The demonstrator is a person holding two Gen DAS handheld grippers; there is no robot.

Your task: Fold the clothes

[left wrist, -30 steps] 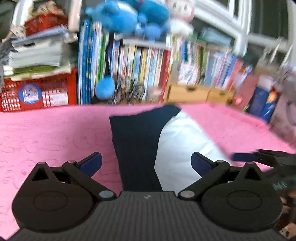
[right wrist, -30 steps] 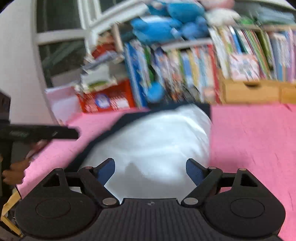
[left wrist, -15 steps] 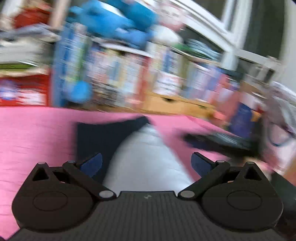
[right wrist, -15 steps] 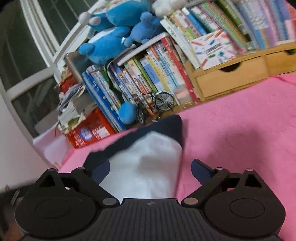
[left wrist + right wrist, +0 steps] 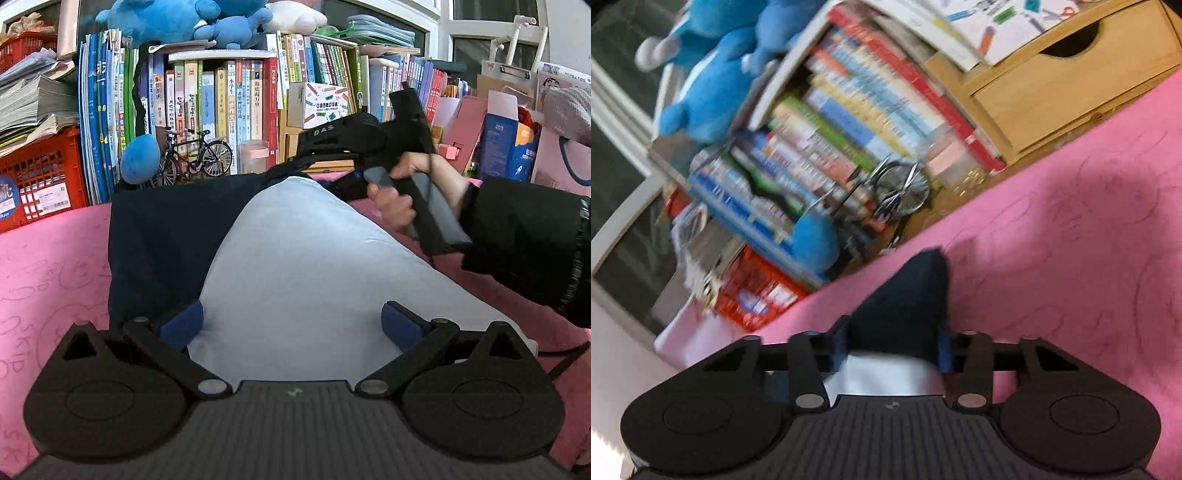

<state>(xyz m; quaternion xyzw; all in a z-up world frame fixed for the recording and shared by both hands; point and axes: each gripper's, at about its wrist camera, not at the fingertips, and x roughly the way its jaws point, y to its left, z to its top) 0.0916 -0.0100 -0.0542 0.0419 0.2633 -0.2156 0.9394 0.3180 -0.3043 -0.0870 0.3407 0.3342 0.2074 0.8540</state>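
"DAS" is legible on the right gripper [image 5: 325, 171], whose jaws are closing on the far navy corner of the garment [image 5: 295, 258], which lies lengthwise away from the camera on the pink mat [image 5: 51, 266], while the left gripper [image 5: 291, 325] stands spread over its near white end.

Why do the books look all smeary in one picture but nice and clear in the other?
Right wrist view: the books and blue plush toys are streaked by motion blur and tilted; the pink mat stays fairly sharp. Left wrist view: the books are crisp, only bowed by the fisheye lens; just the hand is slightly blurred.
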